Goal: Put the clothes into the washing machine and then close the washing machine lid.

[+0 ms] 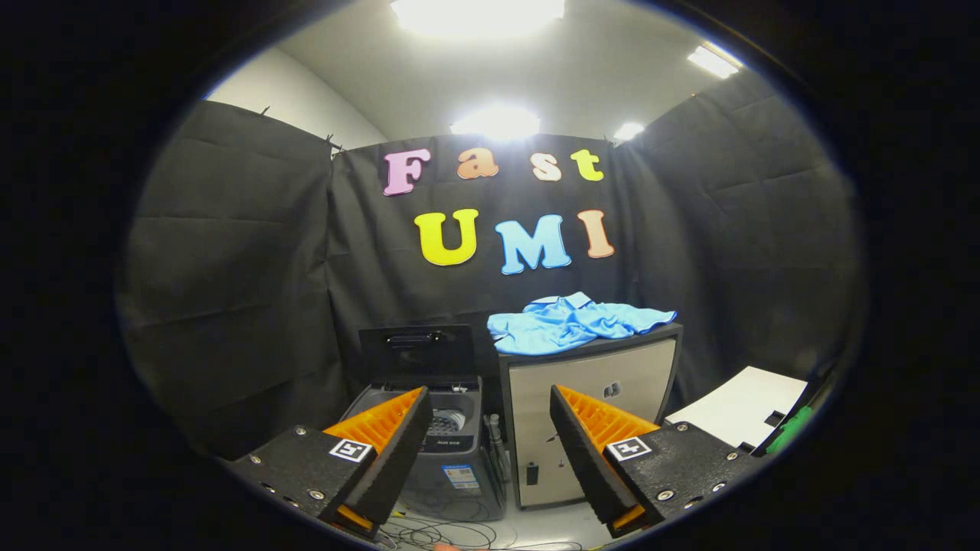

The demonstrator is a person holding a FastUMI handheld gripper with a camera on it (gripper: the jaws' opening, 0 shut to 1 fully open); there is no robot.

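1. Clothes, a crumpled blue heap, lie across the top of the cabinet.
2. Washing machine stands just left of it, lid raised.
3. Tool hangs wide open, gripping nothing, well short of both.

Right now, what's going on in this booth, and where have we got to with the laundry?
A person is holding the gripper up, its fingers open with nothing between them, some way back from everything. Beyond them, the light blue shirt lies crumpled on top of the small cabinet. Beside the cabinet stands the small top-loading washing machine, with its lid raised and the drum open. So the shirt has not been picked up yet, and the lid is yet to be closed.
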